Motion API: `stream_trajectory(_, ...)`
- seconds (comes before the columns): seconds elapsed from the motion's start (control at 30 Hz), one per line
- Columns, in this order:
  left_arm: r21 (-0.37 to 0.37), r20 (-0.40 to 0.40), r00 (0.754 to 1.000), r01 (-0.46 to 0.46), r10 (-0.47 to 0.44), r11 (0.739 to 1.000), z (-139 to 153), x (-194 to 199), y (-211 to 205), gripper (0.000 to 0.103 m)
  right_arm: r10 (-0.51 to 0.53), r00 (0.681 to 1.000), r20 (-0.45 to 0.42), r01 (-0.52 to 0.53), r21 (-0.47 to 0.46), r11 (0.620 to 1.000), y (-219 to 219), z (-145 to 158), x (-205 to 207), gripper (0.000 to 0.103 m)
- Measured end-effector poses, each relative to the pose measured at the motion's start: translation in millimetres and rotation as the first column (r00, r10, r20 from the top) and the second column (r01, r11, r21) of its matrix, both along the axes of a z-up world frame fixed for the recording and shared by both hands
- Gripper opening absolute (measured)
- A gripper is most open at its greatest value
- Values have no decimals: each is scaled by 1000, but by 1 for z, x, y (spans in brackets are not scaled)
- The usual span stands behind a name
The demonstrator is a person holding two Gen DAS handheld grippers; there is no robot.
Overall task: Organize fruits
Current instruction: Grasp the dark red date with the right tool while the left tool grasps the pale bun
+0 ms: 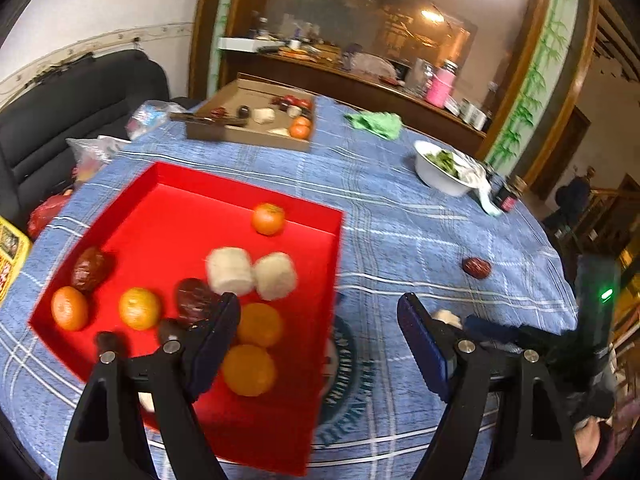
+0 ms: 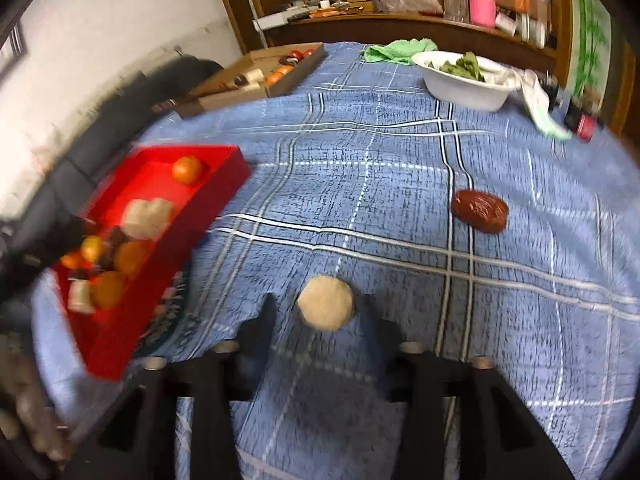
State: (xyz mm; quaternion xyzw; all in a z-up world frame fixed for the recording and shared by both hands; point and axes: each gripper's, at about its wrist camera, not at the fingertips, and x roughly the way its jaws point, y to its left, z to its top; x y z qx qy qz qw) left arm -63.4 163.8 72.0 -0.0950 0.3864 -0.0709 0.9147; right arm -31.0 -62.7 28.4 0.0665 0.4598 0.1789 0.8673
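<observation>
Left wrist view: the left tool (image 1: 318,312) hangs with its jaws wide apart and nothing between them, over the right edge of the red tray (image 1: 168,184) on the blue plaid cloth (image 1: 400,220) that covers the surface. In the tray lie several tangerines (image 1: 268,219), two pale peeled chunks (image 1: 230,271) side by side, and dark red dates (image 1: 89,269). One loose date (image 1: 476,267) lies on the cloth well right of the tray. Farther back are a cardboard box (image 1: 248,136) with more fruit, a green rag (image 1: 376,124) and a white bowl (image 1: 436,178) of greens.

Right wrist view: the right tool (image 2: 320,308) points down at a pale round chunk (image 2: 325,303) on the cloth. The chunk sits between the finger ends with a gap on each side, so the jaws are partly open and grip nothing. The loose date is up to the right, the tray to the left, blurred
</observation>
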Motion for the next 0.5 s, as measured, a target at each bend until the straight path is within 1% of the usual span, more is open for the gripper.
stream_trajectory(0.03,4,-2,1000,13,-13,1000,-1,0,-5,80,-15,1000,20,15,23,1000,-10,5,-3,65)
stream_trajectory(0.07,10,-3,1000,30,-30,999,-2,1,-11,80,-53,997,55,51,32,998,-26,13,-4,65)
stream_trajectory(0.13,15,-9,998,59,-59,998,-4,3,-21,80,-124,988,94,123,22,992,-49,23,-1,64)
stream_trajectory(0.23,18,-23,993,114,-113,993,-10,5,-36,80,-208,972,114,207,15,978,-75,27,15,64)
stream_trajectory(0.27,22,-30,989,146,-145,989,-13,6,-44,80,-227,967,116,226,19,974,-82,25,22,64)
stream_trajectory(0.33,28,-38,980,195,-194,980,-17,7,-58,80,-244,963,114,243,18,970,-90,20,38,64)
stream_trajectory(0.43,13,-48,958,285,-284,958,-24,13,-81,80,-238,966,102,240,-6,971,-89,7,58,64)
stream_trajectory(0.5,25,-69,949,310,-308,950,-33,21,-96,80,-226,970,89,229,-19,973,-87,-2,70,64)
